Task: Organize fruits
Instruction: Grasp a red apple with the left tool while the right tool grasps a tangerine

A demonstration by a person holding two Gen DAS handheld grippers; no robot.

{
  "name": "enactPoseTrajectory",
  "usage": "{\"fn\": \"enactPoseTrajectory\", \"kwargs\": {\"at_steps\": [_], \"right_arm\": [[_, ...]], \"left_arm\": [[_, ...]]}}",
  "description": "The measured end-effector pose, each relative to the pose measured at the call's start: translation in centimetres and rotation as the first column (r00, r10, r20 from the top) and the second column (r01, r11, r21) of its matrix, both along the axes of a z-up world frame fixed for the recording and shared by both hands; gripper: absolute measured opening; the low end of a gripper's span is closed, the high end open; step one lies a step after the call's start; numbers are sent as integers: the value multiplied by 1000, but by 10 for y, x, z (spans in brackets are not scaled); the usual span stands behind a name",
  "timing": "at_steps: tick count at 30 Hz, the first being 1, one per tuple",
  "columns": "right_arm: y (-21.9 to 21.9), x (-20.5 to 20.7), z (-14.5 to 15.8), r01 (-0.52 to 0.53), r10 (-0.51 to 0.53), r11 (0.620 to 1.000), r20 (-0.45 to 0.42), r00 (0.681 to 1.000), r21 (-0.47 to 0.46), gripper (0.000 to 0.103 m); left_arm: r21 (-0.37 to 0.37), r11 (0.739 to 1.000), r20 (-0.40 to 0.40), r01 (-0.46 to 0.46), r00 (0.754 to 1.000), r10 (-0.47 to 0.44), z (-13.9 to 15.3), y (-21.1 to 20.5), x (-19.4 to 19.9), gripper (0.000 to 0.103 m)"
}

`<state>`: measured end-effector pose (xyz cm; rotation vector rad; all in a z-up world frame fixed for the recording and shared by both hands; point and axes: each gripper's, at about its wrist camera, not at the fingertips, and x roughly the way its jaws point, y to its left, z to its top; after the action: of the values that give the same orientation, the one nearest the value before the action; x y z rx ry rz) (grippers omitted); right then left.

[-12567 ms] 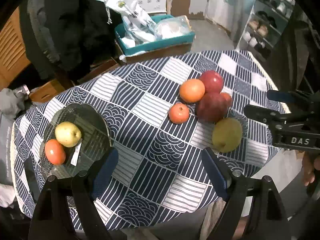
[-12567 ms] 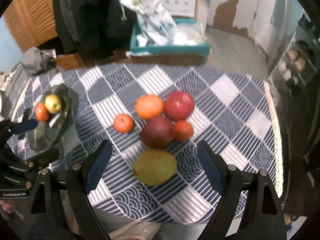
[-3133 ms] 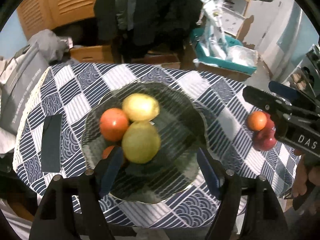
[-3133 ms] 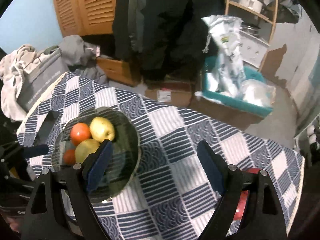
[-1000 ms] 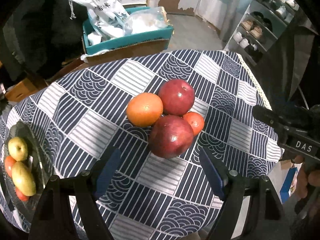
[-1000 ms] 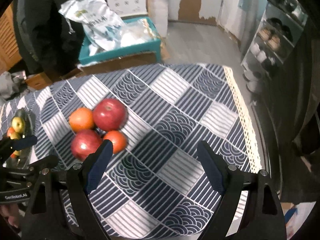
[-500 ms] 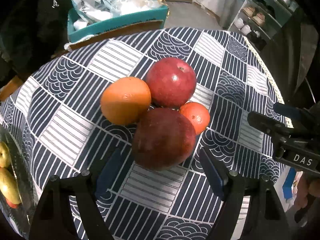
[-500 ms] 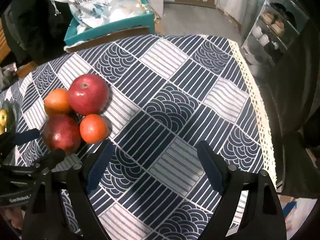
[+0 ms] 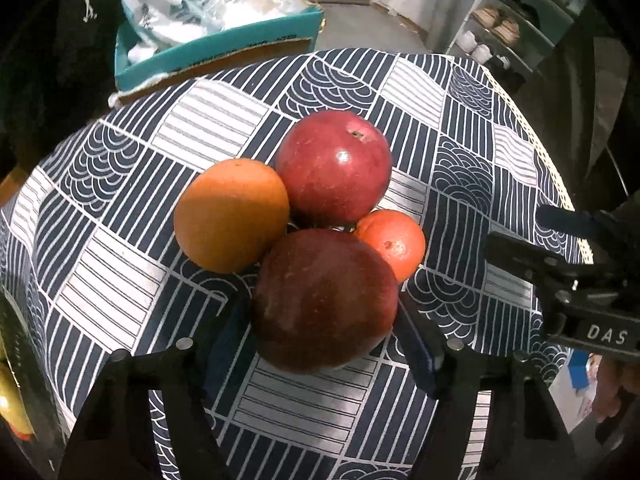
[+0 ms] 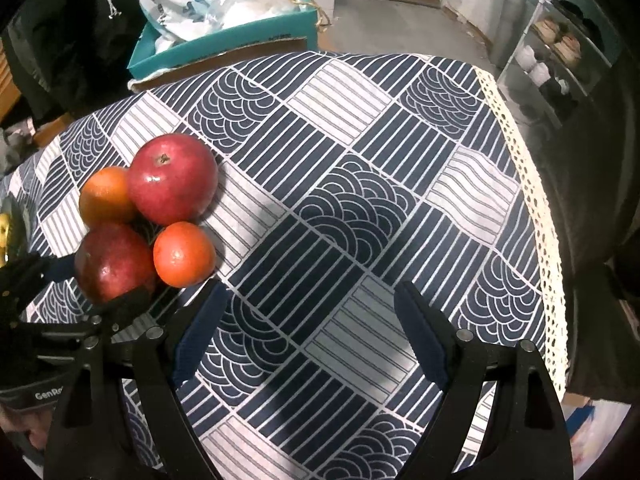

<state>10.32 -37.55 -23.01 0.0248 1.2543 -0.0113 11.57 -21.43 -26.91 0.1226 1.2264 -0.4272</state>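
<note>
2 blue-padded fingers of the left gripper [image 9: 324,332] flank the dark red apple [image 9: 325,300], 1 on each side, and the jaws are closing on it; whether the pads already press its skin cannot be told, since the left pad lies in shadow behind the fruit. That apple sits at the near edge of a tight cluster of 4 fruits on the blue-and-white patterned tablecloth [image 9: 208,128]. Touching it from behind are a large orange [image 9: 232,216] on the left, a brighter red apple [image 9: 334,168] at the back and a small tangerine [image 9: 394,244] on the right. At the far left rim of the left wrist view a dark glass plate [image 9: 16,344] shows a yellowish fruit [image 9: 12,404]. The right gripper [image 10: 308,332] hangs over bare cloth just right of the cluster, jaws spread wide with nothing between them, its left pad near the tangerine. Beyond the table stand a teal box [image 10: 224,44] holding plastic bags and, at right, a shelf of shoes [image 10: 560,48].
</note>
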Motion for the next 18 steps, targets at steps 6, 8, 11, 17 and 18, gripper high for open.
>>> {"fn": "enactPoseTrajectory", "kwargs": {"at_steps": [6,8,11,17,18], "right_arm": [[9,6,-5,-21,21,999,-4,1000,33,86],[12,8,-7,-29,29,999,-4,1000,43,86],[20,12,-10,-45,46,996,-9,999,72,86],[36,22,-14,-85,87,989,-10,996,121,86],[41,24,-15,-93,96,988,-12,995,127,86]], "left_arm": [[8,1000,16,21,1000,-21,9,3,-6,62],[-7,1000,20,20,1000,-20,9,8,-9,62],[10,1000,13,13,1000,-13,10,16,-12,62],[21,999,-12,-40,999,40,14,49,-21,62],[29,999,-10,-46,999,47,15,54,-22,62]]}}
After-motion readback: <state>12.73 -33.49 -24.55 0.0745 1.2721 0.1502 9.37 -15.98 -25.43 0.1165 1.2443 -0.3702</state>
